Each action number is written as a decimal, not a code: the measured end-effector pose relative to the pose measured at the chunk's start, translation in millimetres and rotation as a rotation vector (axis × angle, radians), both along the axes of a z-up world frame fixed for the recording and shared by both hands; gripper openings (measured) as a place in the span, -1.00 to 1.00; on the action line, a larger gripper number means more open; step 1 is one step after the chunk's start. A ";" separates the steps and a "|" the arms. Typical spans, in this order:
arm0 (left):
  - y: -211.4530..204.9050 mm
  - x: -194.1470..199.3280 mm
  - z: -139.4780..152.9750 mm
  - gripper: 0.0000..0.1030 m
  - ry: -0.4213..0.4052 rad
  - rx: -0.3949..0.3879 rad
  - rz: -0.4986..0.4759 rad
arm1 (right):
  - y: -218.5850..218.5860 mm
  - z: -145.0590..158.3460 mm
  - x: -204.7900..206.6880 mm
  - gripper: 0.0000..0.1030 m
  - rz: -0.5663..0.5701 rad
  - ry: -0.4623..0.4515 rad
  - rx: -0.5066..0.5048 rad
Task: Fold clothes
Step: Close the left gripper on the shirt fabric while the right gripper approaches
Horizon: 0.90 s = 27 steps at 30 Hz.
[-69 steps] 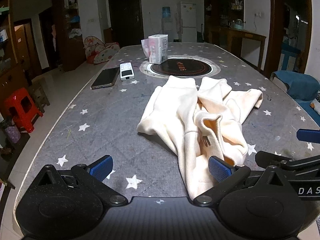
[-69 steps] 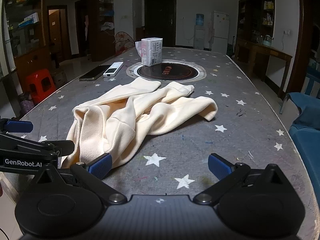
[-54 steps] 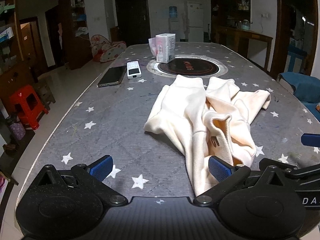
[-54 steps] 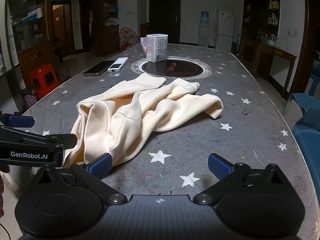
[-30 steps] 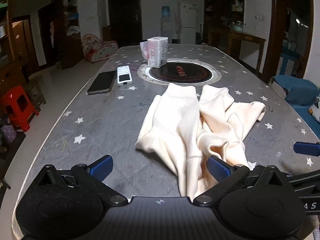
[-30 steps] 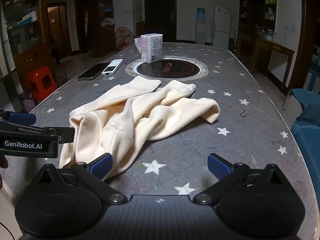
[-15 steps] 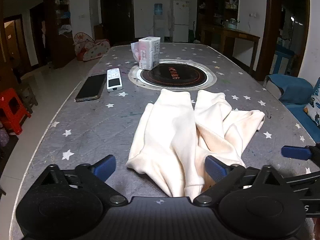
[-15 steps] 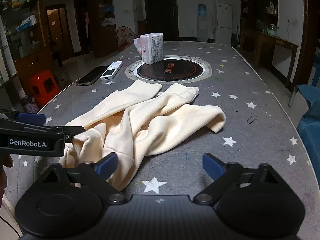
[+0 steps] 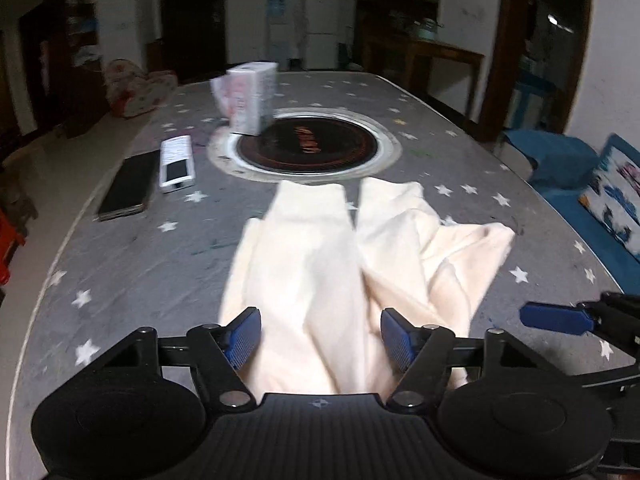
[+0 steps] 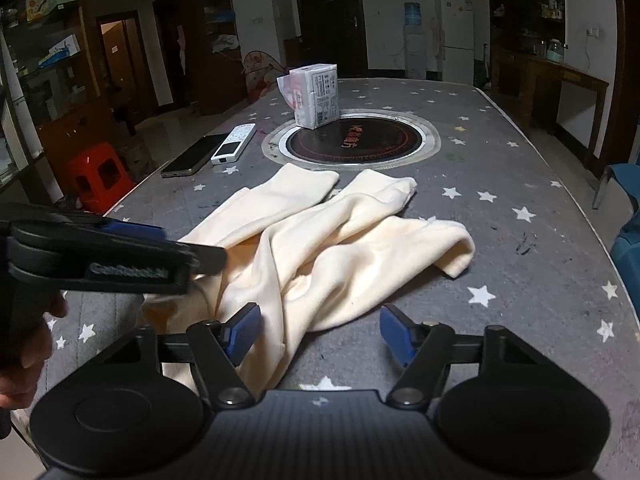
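Cream trousers (image 9: 340, 264) lie crumpled on the grey star-patterned table (image 9: 132, 264), legs pointing away toward the round hob. My left gripper (image 9: 320, 338) is open, its blue pads on either side of the near waist end of the cloth. In the right wrist view the trousers (image 10: 320, 240) lie ahead and left. My right gripper (image 10: 320, 334) is open, its left pad over the cloth's near edge, the right pad over bare table. The left gripper's body (image 10: 100, 256) shows at left there; the right gripper's fingertip (image 9: 556, 318) shows at right in the left view.
A round black induction hob (image 10: 356, 140) is set in the table's middle, with a tissue pack (image 10: 314, 94) at its far left edge. A phone (image 10: 192, 158) and white remote (image 10: 234, 146) lie left. Red stool (image 10: 98, 176) on the floor left; blue chair (image 9: 556, 160) right.
Both grippers have moved forward and lower onto the near end of the trousers. Both jaws have narrowed but stay open. The left view is blurred from motion.
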<state>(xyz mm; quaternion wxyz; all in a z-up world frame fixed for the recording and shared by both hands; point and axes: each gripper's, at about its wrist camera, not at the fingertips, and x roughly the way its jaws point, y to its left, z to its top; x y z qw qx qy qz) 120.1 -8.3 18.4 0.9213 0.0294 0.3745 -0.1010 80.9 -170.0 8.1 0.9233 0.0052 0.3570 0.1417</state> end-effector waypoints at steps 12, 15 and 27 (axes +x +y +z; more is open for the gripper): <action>-2.7 15.0 -10.7 0.01 0.042 0.020 -0.018 | 7.4 1.1 6.5 0.20 0.024 0.001 -0.001; -2.9 13.2 -8.6 0.02 0.032 0.030 -0.001 | 9.0 0.8 7.4 0.20 0.019 0.006 0.001; 5.4 -1.1 2.1 0.47 -0.006 0.030 0.075 | 13.4 -2.9 1.1 0.25 -0.003 0.002 -0.019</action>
